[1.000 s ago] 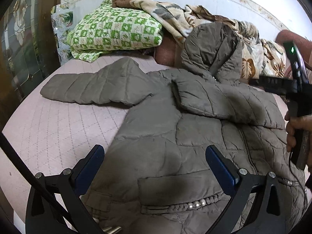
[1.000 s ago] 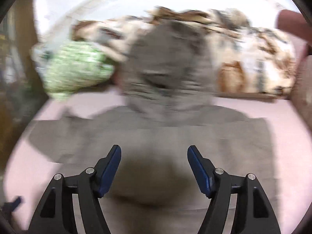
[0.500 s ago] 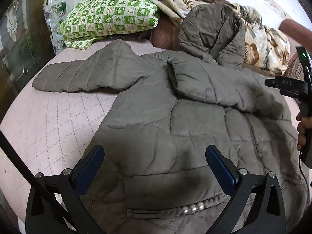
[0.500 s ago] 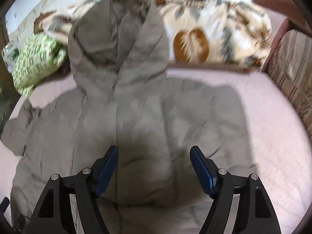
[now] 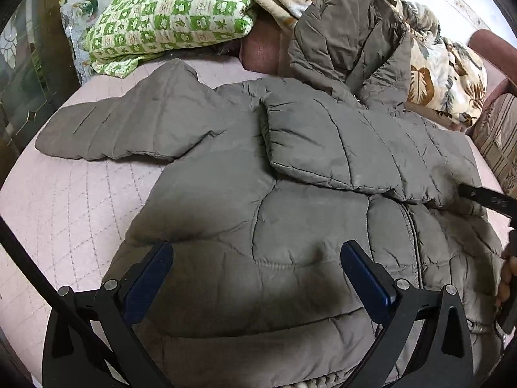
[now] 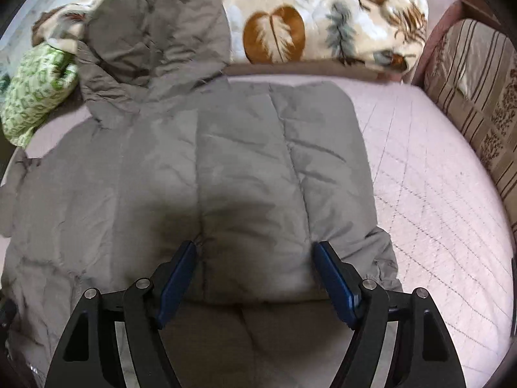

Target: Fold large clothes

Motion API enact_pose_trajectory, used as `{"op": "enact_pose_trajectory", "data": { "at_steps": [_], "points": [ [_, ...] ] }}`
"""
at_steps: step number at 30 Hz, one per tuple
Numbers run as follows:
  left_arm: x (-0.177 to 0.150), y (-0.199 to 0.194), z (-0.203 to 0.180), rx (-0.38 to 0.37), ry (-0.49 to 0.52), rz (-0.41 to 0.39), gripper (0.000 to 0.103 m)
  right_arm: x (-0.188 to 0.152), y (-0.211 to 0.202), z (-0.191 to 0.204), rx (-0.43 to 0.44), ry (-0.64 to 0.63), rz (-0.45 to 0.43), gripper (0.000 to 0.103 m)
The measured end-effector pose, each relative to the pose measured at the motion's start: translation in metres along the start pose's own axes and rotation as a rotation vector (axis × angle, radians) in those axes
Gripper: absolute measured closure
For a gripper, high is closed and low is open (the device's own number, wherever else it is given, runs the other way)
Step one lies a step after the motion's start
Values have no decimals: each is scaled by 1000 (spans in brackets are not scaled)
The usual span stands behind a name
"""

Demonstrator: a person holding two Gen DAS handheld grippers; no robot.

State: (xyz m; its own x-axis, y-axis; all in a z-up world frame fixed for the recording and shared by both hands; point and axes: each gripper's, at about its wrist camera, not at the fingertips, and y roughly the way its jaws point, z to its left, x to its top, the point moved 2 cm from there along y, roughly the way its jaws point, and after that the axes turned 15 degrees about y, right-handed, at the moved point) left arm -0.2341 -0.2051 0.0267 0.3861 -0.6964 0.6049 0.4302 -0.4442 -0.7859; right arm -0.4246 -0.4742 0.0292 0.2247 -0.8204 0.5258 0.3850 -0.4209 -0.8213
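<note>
A grey-brown quilted hooded coat [image 5: 245,174] lies spread on the pink quilted bed [image 5: 74,200]. Its left sleeve [image 5: 122,129] stretches out to the left. The right sleeve [image 5: 326,148] is folded across the chest, and the hood [image 5: 349,38] rests against the bedding. My left gripper [image 5: 257,255] hangs open just above the coat's lower front, nothing between its blue pads. In the right wrist view the coat [image 6: 206,168] fills the middle. My right gripper [image 6: 255,255] is open, low over the folded sleeve's end. Part of it [image 5: 484,197] and a hand show at the left wrist view's right edge.
A green-and-white patterned pillow [image 5: 168,16] and a leaf-print blanket [image 6: 323,16] are piled along the head of the bed. A striped cushion [image 6: 475,97] lines the right side. Bare pink mattress [image 6: 429,200] shows right of the coat. Dark glass-panelled furniture [image 5: 19,64] stands at the far left.
Both grippers have come forward and sunk closer to the coat. The right wrist view has swung rightward over the folded sleeve, and the blur has cleared. The coat itself lies as before.
</note>
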Motion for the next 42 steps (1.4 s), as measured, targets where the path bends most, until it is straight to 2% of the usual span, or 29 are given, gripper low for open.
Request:
{"op": "enact_pose_trajectory", "data": {
  "at_steps": [3, 7, 9, 11, 19, 26, 35, 42],
  "points": [
    [-1, -2, 1, 21, 3, -8, 0, -13, -30, 8, 89, 4, -56, 23],
    [-2, -1, -1, 31, 17, -7, 0, -35, -53, 36, 154, -84, -107, 23],
    [-3, -1, -2, 39, 28, -6, 0, -45, -52, 48, 183, -107, -98, 23],
    [-4, 1, -4, 46, 38, -2, 0, -50, -45, 60, 220, -118, -51, 23],
    [-4, 6, -6, 50, 51, 7, 0, -75, -7, 76, 192, -185, 86, 23],
    [-8, 6, -6, 52, 52, 10, 0, -70, -30, 74, 231, -173, 15, 23],
    [-17, 14, 1, 62, 38, 41, 0, -70, -42, 73, 258, -148, 6, 23],
    [-17, 10, 2, 57, 37, 33, 0, -69, -47, 73, 265, -140, -10, 23]
  ]
}}
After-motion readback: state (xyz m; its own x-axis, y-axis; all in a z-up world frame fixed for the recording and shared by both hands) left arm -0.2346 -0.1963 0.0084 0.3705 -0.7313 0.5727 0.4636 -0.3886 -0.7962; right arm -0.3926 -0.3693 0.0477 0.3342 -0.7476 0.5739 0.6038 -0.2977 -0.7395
